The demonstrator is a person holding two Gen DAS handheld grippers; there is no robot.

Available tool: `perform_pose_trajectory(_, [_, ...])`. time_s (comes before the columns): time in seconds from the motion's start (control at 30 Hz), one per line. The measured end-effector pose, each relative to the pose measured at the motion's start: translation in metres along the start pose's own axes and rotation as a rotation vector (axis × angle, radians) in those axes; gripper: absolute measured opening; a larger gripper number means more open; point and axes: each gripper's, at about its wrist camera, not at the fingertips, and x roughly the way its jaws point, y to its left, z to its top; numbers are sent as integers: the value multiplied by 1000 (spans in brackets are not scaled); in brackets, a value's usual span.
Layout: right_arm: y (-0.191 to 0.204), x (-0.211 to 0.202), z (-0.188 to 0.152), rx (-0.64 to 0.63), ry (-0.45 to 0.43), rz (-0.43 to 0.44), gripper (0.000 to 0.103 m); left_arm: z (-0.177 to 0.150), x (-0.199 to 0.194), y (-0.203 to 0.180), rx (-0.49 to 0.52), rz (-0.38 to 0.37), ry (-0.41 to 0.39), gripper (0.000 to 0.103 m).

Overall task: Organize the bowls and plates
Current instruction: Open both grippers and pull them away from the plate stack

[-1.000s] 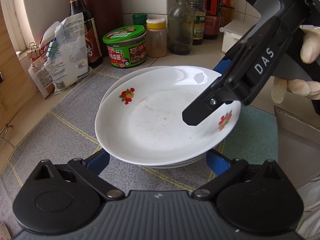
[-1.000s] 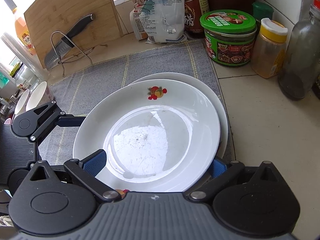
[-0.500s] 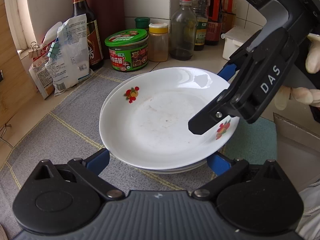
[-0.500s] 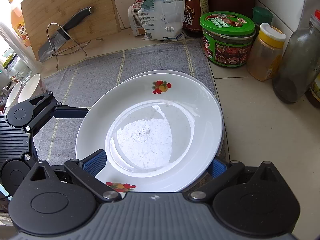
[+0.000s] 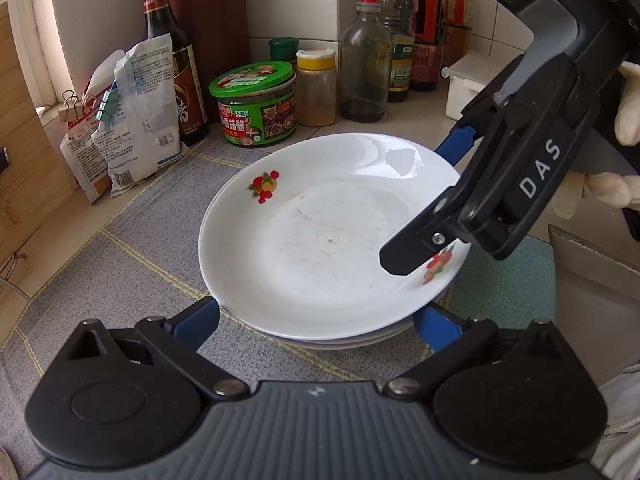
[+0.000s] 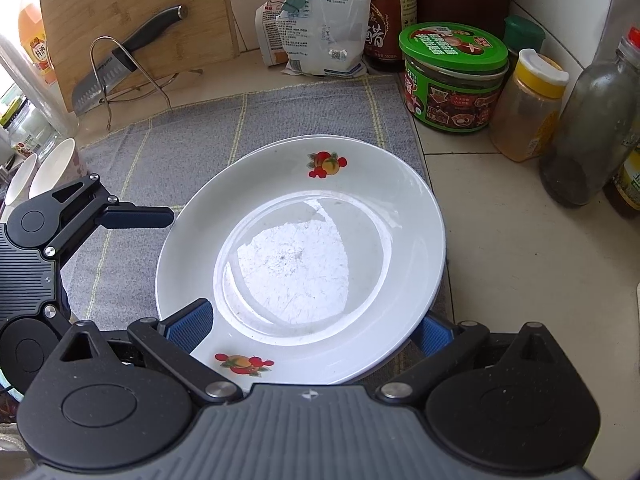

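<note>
The plate [image 6: 300,264] sits on a stack of other plates [image 5: 352,340] on the grey mat [image 6: 180,140] at the worktop's edge. Both the left gripper [image 5: 316,320] and the right gripper [image 6: 312,328] have jaws apart, straddling its rim with nothing clamped. If either nudges the glossy rim, the plate could slide off-centre, or knock the jar [image 6: 452,80] beside it.

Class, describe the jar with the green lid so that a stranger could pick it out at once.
Start at the grey mat under the white plates. Just past its far right corner stands the jar. Unlike the taller yellow-capped jar beside it, it is squat and wide, with a flat green lid.
</note>
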Motion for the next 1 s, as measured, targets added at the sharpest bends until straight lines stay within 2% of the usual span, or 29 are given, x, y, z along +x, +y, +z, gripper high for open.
perform_pose_trajectory(0.43, [-4,0,-10,-13,3,-30,103,-5,-2,-6,-9,23,6,102])
perform_pose_trajectory(0.83, [17,-23,-21,-171,-152,-24,103,-8,-26,-4,-130,97,-67,102])
perform_pose_trajectory(1.0, [27,-25,-19,-245,-215,24,103,-13,-49,-10,-215,144,-119,102])
